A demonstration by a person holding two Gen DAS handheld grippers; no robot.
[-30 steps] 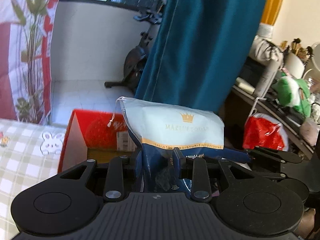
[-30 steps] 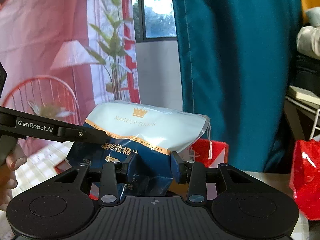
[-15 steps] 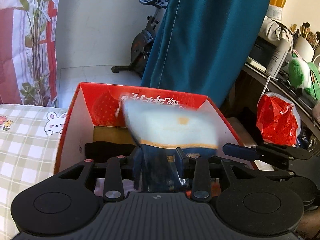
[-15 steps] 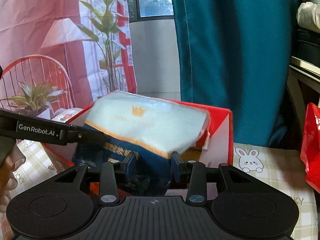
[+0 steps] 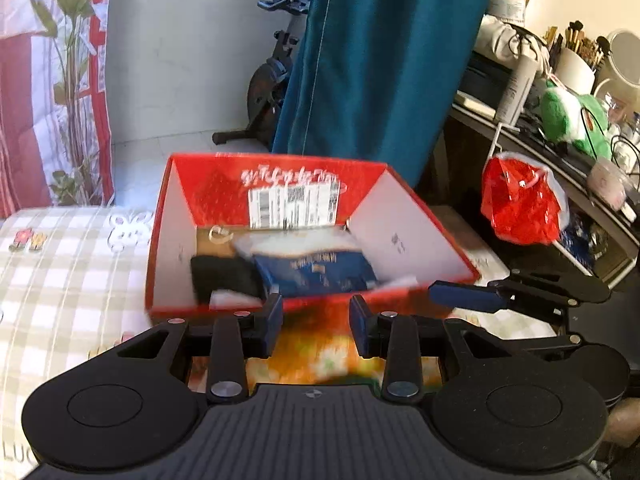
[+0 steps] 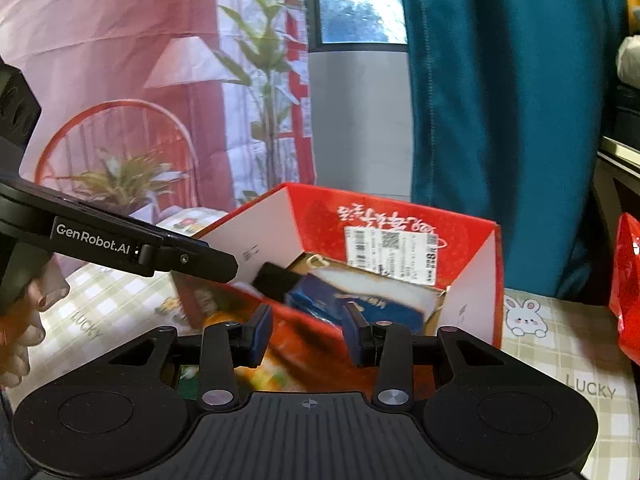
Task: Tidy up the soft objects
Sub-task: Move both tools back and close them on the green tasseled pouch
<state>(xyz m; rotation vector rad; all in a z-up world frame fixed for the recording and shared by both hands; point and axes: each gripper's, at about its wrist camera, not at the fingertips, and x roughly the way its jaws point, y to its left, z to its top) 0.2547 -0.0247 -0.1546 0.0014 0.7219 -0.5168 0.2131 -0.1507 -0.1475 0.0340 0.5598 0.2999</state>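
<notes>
Looking past both tools, you face a teal curtain (image 5: 384,60) hanging behind the desk (image 5: 60,264), which wears a checked cloth with rabbit prints. On that cloth sits the open red box (image 5: 372,208), its raised flaps walling it on the far side and on both ends, a white label stuck to the far flap. The cotton pad bag (image 5: 320,268) lies inside the box on its floor, blue face up, touching a black soft item (image 5: 224,276) on its left. Your left tool (image 5: 316,320) hangs just short of the box's near wall with its jaws apart and nothing between them. Your right tool (image 6: 308,332) sits likewise, jaws parted and empty, the near wall of the box standing between it and the bag. To the right, a red plastic bag (image 5: 520,208) hangs from a cluttered shelf (image 5: 560,152) holding a green plush toy (image 5: 568,116). An exercise bike (image 5: 268,92) stands by the window wall.
</notes>
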